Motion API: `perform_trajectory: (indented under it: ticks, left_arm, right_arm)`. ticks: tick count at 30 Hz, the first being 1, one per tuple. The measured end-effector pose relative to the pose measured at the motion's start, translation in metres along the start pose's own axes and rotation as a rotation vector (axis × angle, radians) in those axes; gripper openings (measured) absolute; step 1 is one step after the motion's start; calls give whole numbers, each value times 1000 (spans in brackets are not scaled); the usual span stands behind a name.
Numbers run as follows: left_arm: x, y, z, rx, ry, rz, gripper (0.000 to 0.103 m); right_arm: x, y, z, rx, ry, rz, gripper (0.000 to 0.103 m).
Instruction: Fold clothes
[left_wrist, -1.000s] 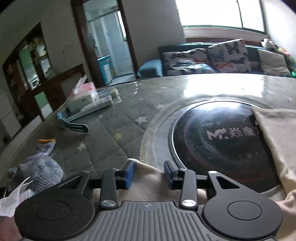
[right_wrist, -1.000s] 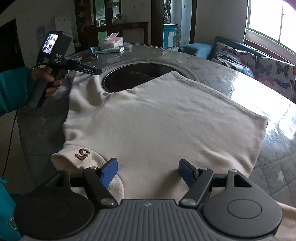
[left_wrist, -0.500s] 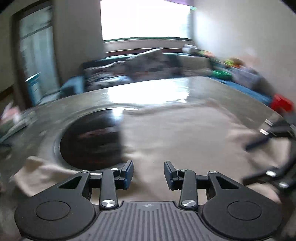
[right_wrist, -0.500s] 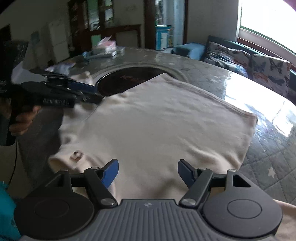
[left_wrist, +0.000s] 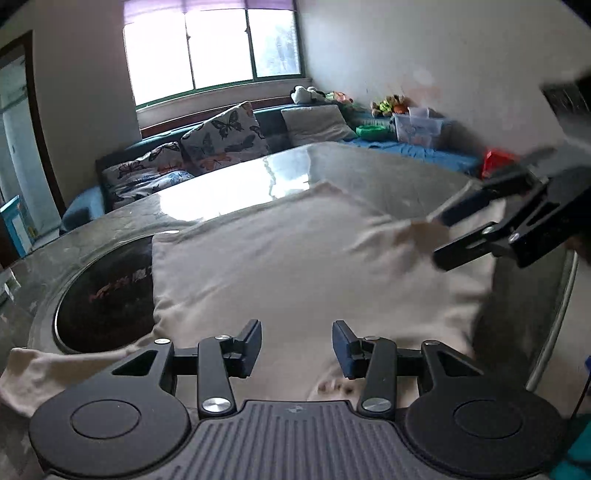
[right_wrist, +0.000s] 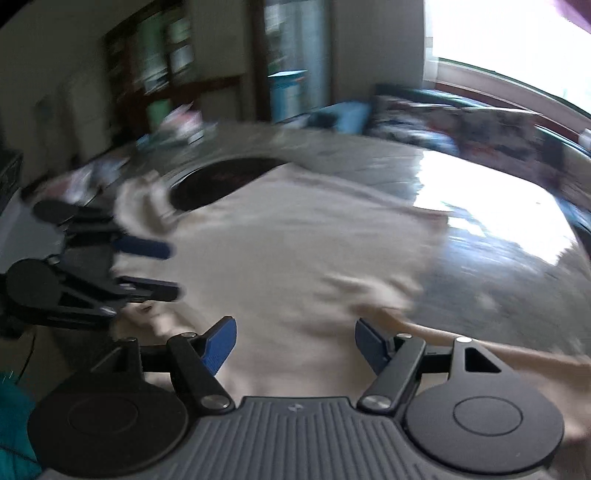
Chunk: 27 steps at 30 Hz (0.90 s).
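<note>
A cream sweater (left_wrist: 295, 258) lies spread flat on the round table, partly over the dark hotplate (left_wrist: 107, 291); it also shows in the right wrist view (right_wrist: 295, 251). My left gripper (left_wrist: 296, 345) is open and empty, low over the sweater's near edge, with a sleeve (left_wrist: 55, 369) to its left. My right gripper (right_wrist: 295, 341) is open and empty over the sweater's opposite edge; it also shows in the left wrist view (left_wrist: 439, 240). The left gripper appears at the left of the blurred right wrist view (right_wrist: 170, 269).
The glass-topped round table (left_wrist: 388, 173) has its rim close at the right. A sofa with butterfly cushions (left_wrist: 221, 140) stands under the window behind it. Tissue box and clutter (right_wrist: 177, 125) lie at the table's far side.
My left gripper swung right from the sleeve side to face across the sweater body. My right gripper shifted right along the near edge; its view is now blurred with motion. Both stay open.
</note>
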<state>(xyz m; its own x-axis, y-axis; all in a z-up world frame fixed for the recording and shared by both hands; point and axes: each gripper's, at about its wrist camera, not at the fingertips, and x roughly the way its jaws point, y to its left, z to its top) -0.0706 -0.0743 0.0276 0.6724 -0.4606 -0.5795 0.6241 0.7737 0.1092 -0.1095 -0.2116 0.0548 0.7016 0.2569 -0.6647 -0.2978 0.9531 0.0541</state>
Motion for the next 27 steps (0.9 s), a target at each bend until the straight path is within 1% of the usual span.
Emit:
perform_trajectory:
  ticks: [2, 5, 7, 10, 13, 15, 17, 20, 21, 23, 24, 25, 26, 27]
  left_arm:
    - [4, -1, 9, -11, -11, -10, 46]
    - [12, -13, 19, -9, -21, -53, 46]
    - [18, -21, 24, -3, -19, -73, 46]
    - [29, -34, 26, -1, -4, -100, 46]
    - [35, -44, 26, -4, 17, -118, 46]
    - [37, -50, 26, -3, 25, -127, 46]
    - [39, -53, 25, -2, 33, -128, 46]
    - [42, -55, 25, -7, 45, -127, 46]
    - [43, -55, 25, -8, 48, -126, 46]
    - [44, -55, 25, -10, 52, -122, 46]
    - [44, -55, 25, -12, 54, -121, 47]
    - [45, -56, 26, -12, 55, -119, 47]
    - [45, -56, 26, -11, 57, -118, 47]
    - [45, -56, 26, -10, 57, -117, 47]
  right_arm:
    - [-11, -21, -8, 70, -20, -84, 71]
    - [-23, -51, -22, 164, -33, -223, 68]
    - [-32, -75, -35, 244, -39, -329, 64]
    - [-41, -105, -50, 319, -42, -464, 63]
    - [-49, -135, -62, 421, -51, -548, 62]
    - [-51, -149, -68, 475, -58, -579, 62]
    - [-50, -159, -73, 513, -58, -595, 58]
    - [-47, -167, -79, 545, -56, -591, 47]
    - [-45, -169, -81, 552, -53, -585, 41]
    - [-42, -171, -84, 551, -56, -582, 35]
    - [-41, -171, -84, 549, -59, -578, 25]
    - [-42, -171, -83, 558, -64, -572, 12]
    - [-43, -172, -83, 567, -70, -565, 9]
    - [-44, -172, -83, 576, -76, -560, 9]
